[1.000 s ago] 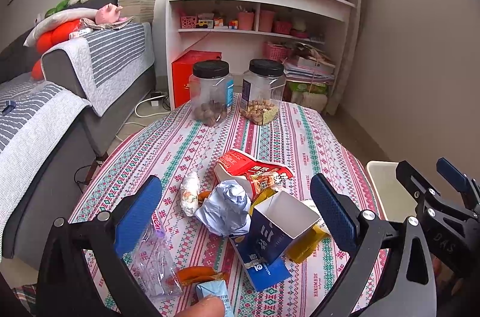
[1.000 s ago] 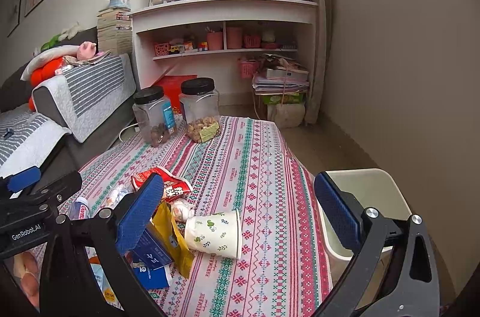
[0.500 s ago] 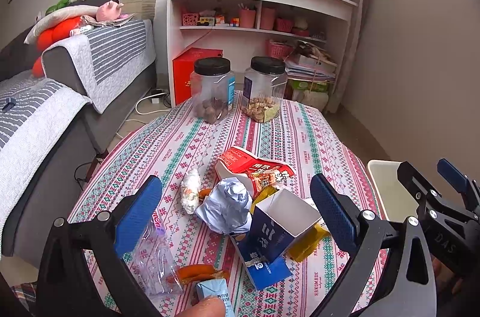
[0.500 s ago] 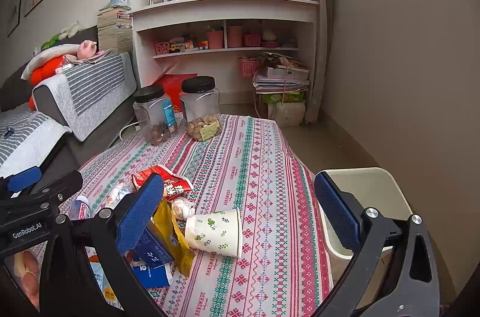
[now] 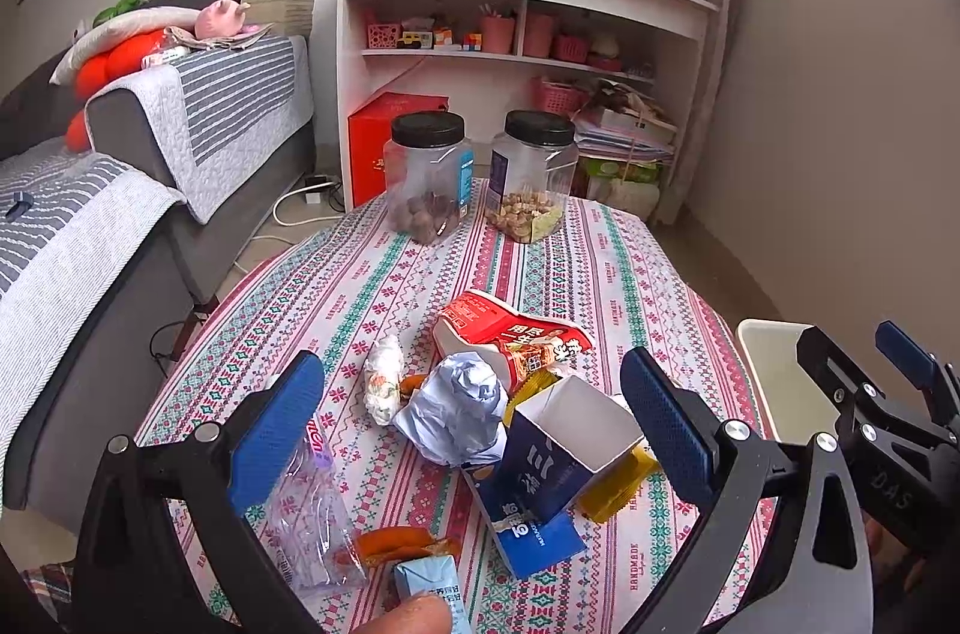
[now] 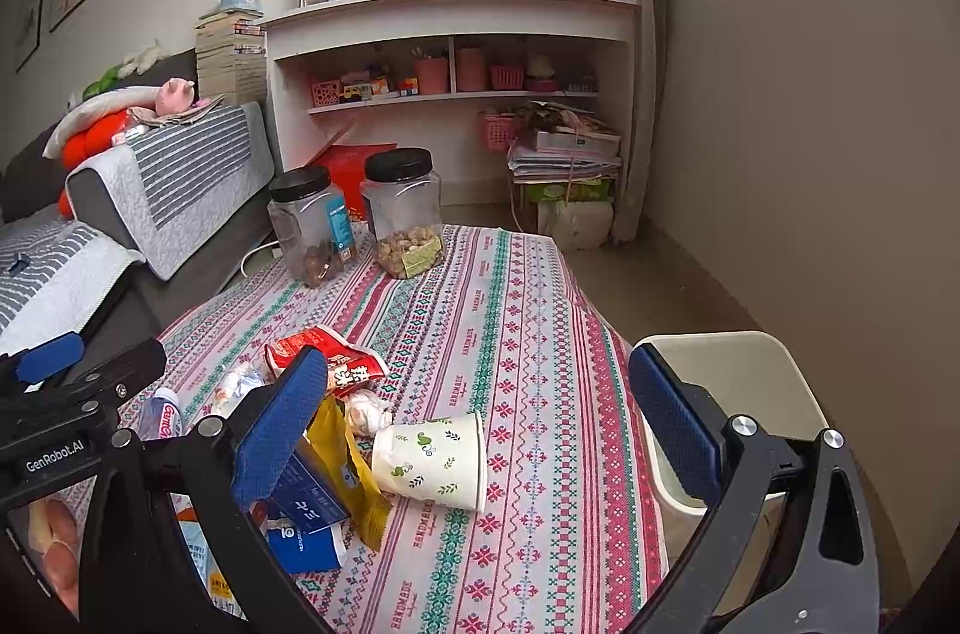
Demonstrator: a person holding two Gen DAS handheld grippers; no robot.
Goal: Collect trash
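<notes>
Trash lies in a heap on the patterned tablecloth (image 5: 372,286): a red snack bag (image 5: 510,328), a crumpled silver wrapper (image 5: 459,409), an open dark blue carton (image 5: 564,454), a yellow wrapper (image 6: 351,460), a clear plastic bag (image 5: 306,508) and a white paper cup (image 6: 432,460) on its side. A cream trash bin (image 6: 738,382) stands at the table's right edge. My left gripper (image 5: 474,430) is open and empty, held above the heap. My right gripper (image 6: 474,430) is open and empty, above the paper cup, with the bin to its right.
Two clear jars with black lids (image 5: 426,178) (image 5: 534,175) stand at the table's far end. A grey sofa (image 5: 180,142) runs along the left. A white shelf unit (image 5: 516,34) stands behind the table. A wall (image 6: 810,124) closes the right side.
Both grippers have hardly moved. The views have shifted only slightly; the trash lies as before.
</notes>
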